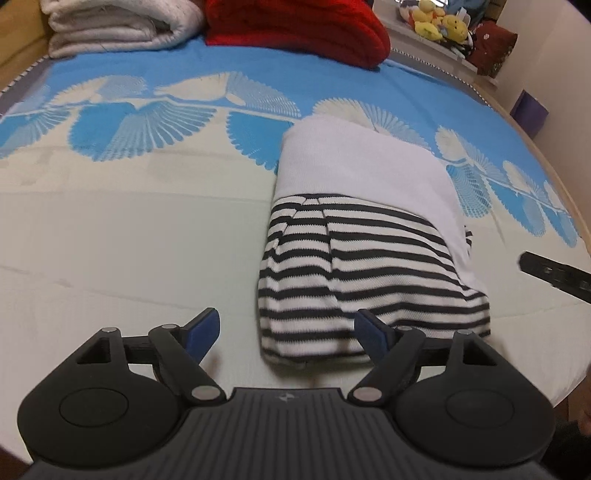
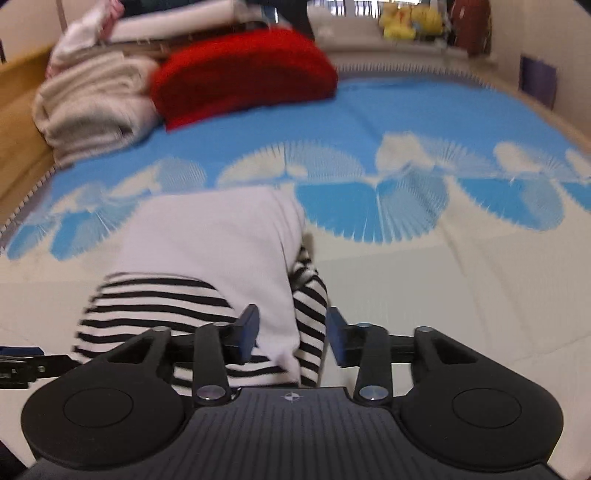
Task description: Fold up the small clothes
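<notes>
A small garment [image 1: 365, 236], white on its far half and black-and-white striped on its near half, lies folded into a compact bundle on the bed. My left gripper [image 1: 286, 332] is open and empty just in front of the bundle's near left corner. My right gripper [image 2: 291, 332] is open, its fingers straddling the garment [image 2: 221, 258] at its near right edge, where a striped sleeve hangs down. The right gripper's tip [image 1: 554, 273] shows at the right edge of the left wrist view.
The bedspread [image 1: 129, 240] is cream near me and blue with white fan patterns farther off. A folded white blanket [image 1: 118, 26] and a red blanket [image 1: 295, 29] lie at the far end. Plush toys [image 1: 439, 22] sit on a shelf beyond.
</notes>
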A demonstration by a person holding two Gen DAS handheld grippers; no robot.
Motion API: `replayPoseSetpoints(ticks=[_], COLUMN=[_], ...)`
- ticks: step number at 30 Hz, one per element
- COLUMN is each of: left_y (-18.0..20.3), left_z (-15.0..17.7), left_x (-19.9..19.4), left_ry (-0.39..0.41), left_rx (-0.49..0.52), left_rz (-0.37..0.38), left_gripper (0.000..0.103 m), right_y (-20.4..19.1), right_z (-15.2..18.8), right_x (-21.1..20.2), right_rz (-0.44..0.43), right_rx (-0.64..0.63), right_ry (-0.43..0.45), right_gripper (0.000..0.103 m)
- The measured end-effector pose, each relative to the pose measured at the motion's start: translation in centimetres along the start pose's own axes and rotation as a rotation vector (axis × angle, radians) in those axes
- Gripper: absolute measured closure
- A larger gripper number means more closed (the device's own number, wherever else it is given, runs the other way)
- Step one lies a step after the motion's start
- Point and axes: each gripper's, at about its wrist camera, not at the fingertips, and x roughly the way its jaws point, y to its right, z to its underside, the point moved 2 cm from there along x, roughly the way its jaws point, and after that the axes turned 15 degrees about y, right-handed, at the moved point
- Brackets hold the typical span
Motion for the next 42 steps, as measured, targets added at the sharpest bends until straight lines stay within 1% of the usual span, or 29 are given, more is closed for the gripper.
replayPoseSetpoints(ticks=[4, 7, 8, 9, 11, 14, 17, 19, 20, 21, 22, 23, 25, 27, 29, 31, 33, 42], left_y=[0.5, 1.1, 1.3, 1.5, 1.8, 2.2, 2.8, 2.9, 3.2, 3.3, 3.5, 3.5, 4.3, 4.6, 4.5, 4.5, 4.6, 4.9], left_z=[0.0, 0.1, 0.1, 0.2, 0.5, 2.0, 4.3, 5.8, 6.4, 6.5, 6.3, 6.0, 5.6, 5.5, 5.5, 5.8, 5.9, 5.8], left_x=[-2.8, -5.2, -6.1, -7.0, -8.8, -11.5, -12.8, -12.7, -12.3, -11.8, -11.5, -11.4, -11.5, -11.2, -10.5, -9.6, -9.1, -8.4], left_ry=[0.040, 0.072, 0.084, 0.091, 0.112, 0.162, 0.204, 0.236, 0.224, 0.199, 0.198, 0.221, 0.281, 0.297, 0.260, 0.203, 0.176, 0.187], left_rx=[0.019, 0.037, 0.038, 0.035, 0.033, 0.058, 0.078, 0.062, 0.060, 0.046, 0.018, 0.009, 0.060, 0.079, 0.056, 0.055, 0.064, 0.073], left_rz=[-0.008, -0.014, -0.020, -0.019, -0.008, -0.003, 0.002, 0.003, -0.008, -0.007, 0.010, 0.023, 0.006, 0.008, 0.029, 0.013, 0.005, 0.013], left_gripper=[0.015, 0.013, 0.013, 0.013, 0.012, 0.011, 0.011, 0.011, 0.011, 0.011, 0.011, 0.011, 0.011, 0.011, 0.011, 0.011, 0.011, 0.011], right_y=[-1.1, -2.2, -2.7, -3.1, -3.6, -4.0, -4.1, -4.1, -4.1, -4.2, -4.4, -4.6, -4.9, -5.0, -5.1, -5.1, -5.1, -5.8], right_z=[0.0, -0.3, -0.3, -0.3, -0.1, 1.0, 3.0, 4.5, 4.9, 5.1, 5.2, 5.2, 5.3, 5.6, 5.8, 5.8, 6.0, 6.3], right_x=[-4.4, -7.2, -8.2, -9.2, -11.0, -13.0, -13.9, -13.8, -13.5, -13.2, -13.3, -13.1, -12.6, -12.1, -11.7, -11.4, -11.2, -10.3], right_rz=[-0.004, 0.004, 0.007, 0.007, 0.001, -0.007, -0.003, -0.004, -0.004, -0.003, -0.002, 0.000, -0.003, -0.001, 0.003, 0.003, -0.001, -0.014], right_rx=[0.044, 0.030, 0.017, 0.003, -0.025, -0.060, -0.065, -0.045, -0.039, -0.038, -0.045, -0.053, -0.062, -0.070, -0.070, -0.067, -0.069, -0.095], right_ry=[0.063, 0.089, 0.104, 0.120, 0.153, 0.176, 0.173, 0.127, 0.103, 0.097, 0.102, 0.107, 0.102, 0.087, 0.076, 0.074, 0.073, 0.055], right_gripper=[0.058, 0.058, 0.057, 0.053, 0.050, 0.047, 0.047, 0.047, 0.047, 0.047, 0.047, 0.047, 0.047, 0.047, 0.047, 0.047, 0.047, 0.047])
